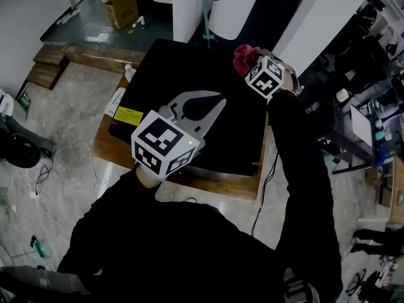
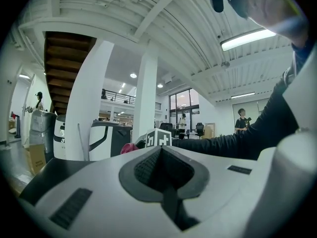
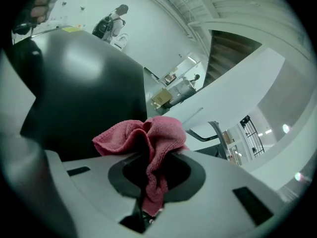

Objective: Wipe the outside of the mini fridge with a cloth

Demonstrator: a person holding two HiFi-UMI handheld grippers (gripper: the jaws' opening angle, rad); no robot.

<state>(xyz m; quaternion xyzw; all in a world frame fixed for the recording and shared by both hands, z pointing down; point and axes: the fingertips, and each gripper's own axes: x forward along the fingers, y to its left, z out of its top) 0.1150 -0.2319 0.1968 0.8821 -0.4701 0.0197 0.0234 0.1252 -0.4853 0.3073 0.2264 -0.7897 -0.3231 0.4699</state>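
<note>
From above, the black mini fridge (image 1: 183, 81) lies below me on a wooden base. My right gripper (image 1: 251, 60) is at the fridge's far right corner, shut on a bunched red cloth (image 1: 242, 58). In the right gripper view the cloth (image 3: 151, 135) bulges out from between the jaws, with the fridge's dark surface (image 3: 84, 83) just behind it. My left gripper (image 1: 218, 101) hovers over the middle of the fridge top, shut with nothing in it. In the left gripper view its pads (image 2: 148, 165) meet, and the cloth (image 2: 129, 148) shows beyond them.
A yellow label (image 1: 129, 115) is on the fridge's left edge. The wooden base (image 1: 208, 185) sticks out at the front. Cables (image 1: 50, 169) trail on the floor at left. A cardboard box (image 1: 121, 8) and white columns (image 1: 189, 5) stand behind; cluttered desks (image 1: 372, 125) at right.
</note>
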